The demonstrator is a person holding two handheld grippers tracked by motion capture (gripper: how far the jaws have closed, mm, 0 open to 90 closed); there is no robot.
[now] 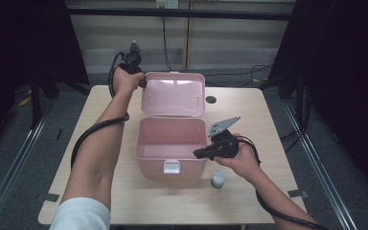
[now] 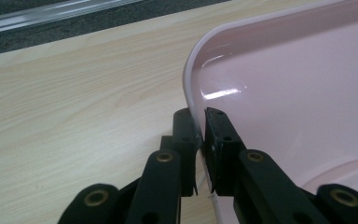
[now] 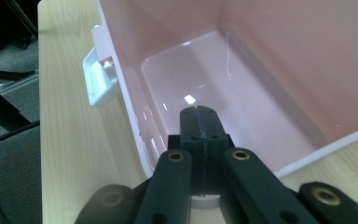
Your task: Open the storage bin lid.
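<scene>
From the high view, a pink box (image 1: 171, 148) stands open at the middle of the wooden worktop (image 1: 100, 191), its lid (image 1: 173, 94) upright at the far side, where the left gripper (image 1: 141, 80) grips the lid's upper left corner while the right gripper (image 1: 200, 153) hovers at the box's right rim, a small white-capped jar (image 1: 218, 179) just beside the box's near right corner. In the left gripper view, the jaws pinch the lid's (image 2: 289, 93) thin curved edge. In the right gripper view, the jaws are pressed together with nothing between them, above the box's (image 3: 242, 84) bare inside, near its white latch (image 3: 100, 79)
</scene>
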